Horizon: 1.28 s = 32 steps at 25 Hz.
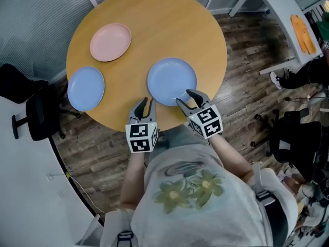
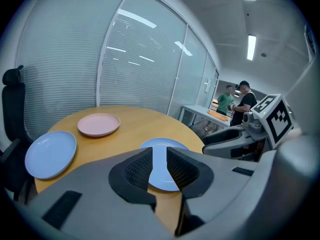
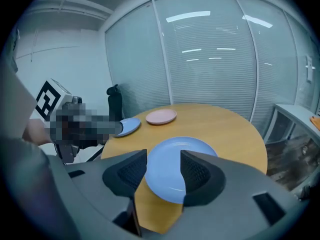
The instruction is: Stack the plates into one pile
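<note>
Head view: my left gripper (image 1: 145,103) hovers at the table (image 1: 169,24) edge, 6 o'clock. Its jaws stand a narrow gap apart with nothing between them. My right gripper (image 1: 184,98) is just beside it toward 5 o'clock, jaws wide apart and empty, tips at the near rim of the blue plate (image 1: 172,81). That plate lies at 4 o'clock on the table. The second blue plate (image 1: 86,88) lies at 8 o'clock, at the edge. The pink plate (image 1: 110,41) lies at 10 o'clock. All three plates lie apart, unstacked.
</note>
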Each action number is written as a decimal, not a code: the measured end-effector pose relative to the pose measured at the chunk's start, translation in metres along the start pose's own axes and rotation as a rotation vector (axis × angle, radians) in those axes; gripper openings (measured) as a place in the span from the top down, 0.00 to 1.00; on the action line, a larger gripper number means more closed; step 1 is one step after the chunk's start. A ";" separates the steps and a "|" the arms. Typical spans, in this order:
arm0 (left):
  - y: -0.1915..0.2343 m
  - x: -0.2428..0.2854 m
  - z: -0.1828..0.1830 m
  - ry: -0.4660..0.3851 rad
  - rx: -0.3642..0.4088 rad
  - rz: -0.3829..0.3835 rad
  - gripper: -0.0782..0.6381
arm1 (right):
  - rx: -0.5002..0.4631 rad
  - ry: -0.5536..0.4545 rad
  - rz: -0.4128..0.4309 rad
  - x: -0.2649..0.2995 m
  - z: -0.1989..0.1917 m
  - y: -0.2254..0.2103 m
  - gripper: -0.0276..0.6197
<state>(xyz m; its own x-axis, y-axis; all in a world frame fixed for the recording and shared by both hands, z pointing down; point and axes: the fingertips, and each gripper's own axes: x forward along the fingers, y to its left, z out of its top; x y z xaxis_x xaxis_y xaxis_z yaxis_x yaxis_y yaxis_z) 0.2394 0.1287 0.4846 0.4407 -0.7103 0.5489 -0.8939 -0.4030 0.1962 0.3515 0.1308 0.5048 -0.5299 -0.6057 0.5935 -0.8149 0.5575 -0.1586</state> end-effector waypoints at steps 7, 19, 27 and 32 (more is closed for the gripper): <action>0.025 0.069 0.003 0.100 -0.022 0.006 0.66 | 0.035 0.089 -0.037 0.042 -0.004 -0.068 0.65; 0.058 0.144 -0.031 0.284 0.057 0.081 0.61 | 0.079 0.229 -0.089 0.100 -0.034 -0.143 0.65; 0.079 0.169 -0.065 0.414 0.014 0.100 0.61 | 0.070 0.333 -0.150 0.117 -0.055 -0.168 0.65; 0.082 0.183 -0.080 0.479 0.014 0.076 0.61 | 0.134 0.389 -0.185 0.124 -0.075 -0.178 0.65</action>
<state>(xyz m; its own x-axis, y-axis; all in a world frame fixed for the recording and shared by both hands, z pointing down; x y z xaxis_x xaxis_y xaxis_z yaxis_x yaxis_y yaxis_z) 0.2402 0.0117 0.6663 0.2844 -0.3939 0.8741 -0.9193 -0.3707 0.1321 0.4488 -0.0013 0.6658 -0.2657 -0.4157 0.8698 -0.9245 0.3658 -0.1075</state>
